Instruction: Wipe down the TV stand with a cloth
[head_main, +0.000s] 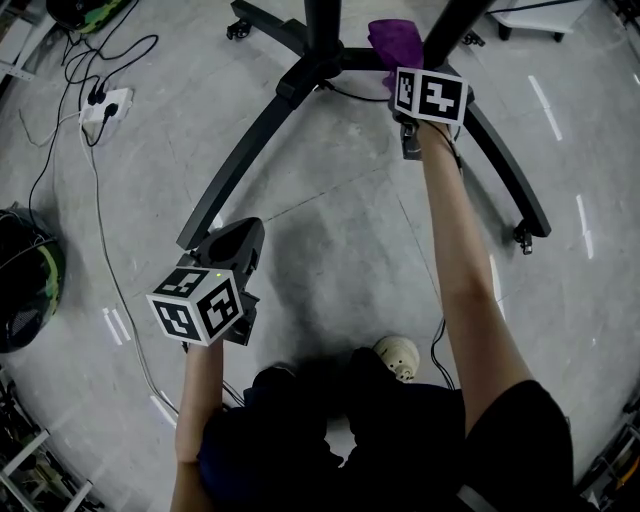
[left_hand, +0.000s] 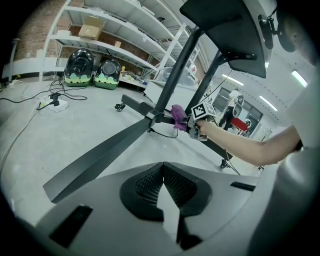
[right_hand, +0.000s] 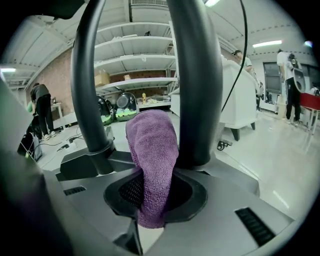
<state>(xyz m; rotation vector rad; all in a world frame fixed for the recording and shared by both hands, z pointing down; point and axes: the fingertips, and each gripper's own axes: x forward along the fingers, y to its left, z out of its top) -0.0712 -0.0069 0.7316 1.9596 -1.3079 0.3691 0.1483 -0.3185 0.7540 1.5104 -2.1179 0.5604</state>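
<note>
R gripper (right_hand: 152, 197) jaws pinch purple cloth (right_hand: 152, 150). Cloth right by TV stand (head_main: 250, 150) post, near base middle. L gripper (left_hand: 162, 186) jaws together, empty, well apart. Squeeze tight, press flat, rub slow along post + legs.
</note>
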